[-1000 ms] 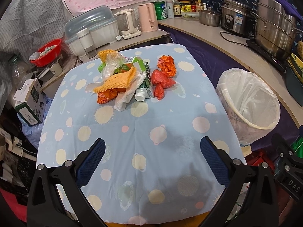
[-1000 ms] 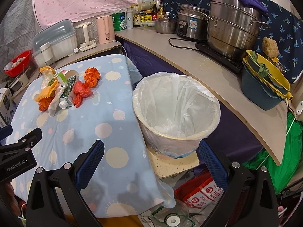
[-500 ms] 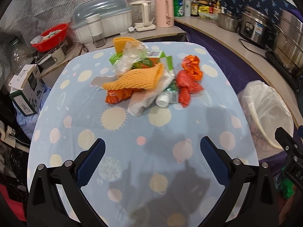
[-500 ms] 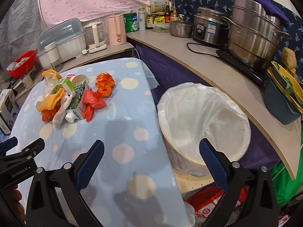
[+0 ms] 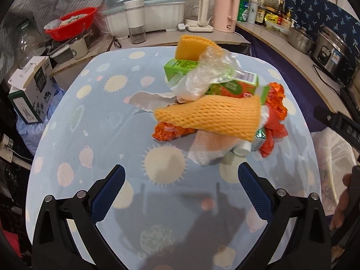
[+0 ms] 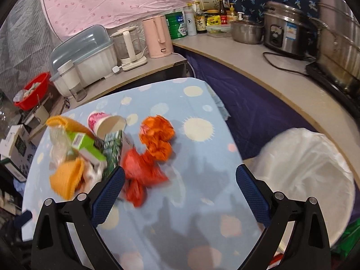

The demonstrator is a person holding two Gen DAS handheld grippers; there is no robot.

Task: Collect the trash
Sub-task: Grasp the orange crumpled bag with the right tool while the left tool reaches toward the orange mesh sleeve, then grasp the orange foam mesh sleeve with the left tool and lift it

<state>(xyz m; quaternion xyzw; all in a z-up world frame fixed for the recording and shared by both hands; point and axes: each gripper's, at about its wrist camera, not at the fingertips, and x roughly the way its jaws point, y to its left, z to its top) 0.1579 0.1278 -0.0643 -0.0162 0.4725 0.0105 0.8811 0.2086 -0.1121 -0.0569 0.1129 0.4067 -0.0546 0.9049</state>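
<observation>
Both my left gripper point(image 5: 181, 187) and right gripper point(image 6: 180, 186) gape empty, the trash pile point(image 5: 216, 110) just ahead of them.

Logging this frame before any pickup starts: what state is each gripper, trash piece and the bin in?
left gripper: open, empty
right gripper: open, empty
orange foam net: lying on top of the pile
red plastic bag: crumpled on the tablecloth
paper cup: tipped on its side
bin: lined, open

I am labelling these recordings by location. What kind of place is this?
Probably a small home kitchen: a rice cooker, a pink kettle and sauce bottles stand on the counter.
</observation>
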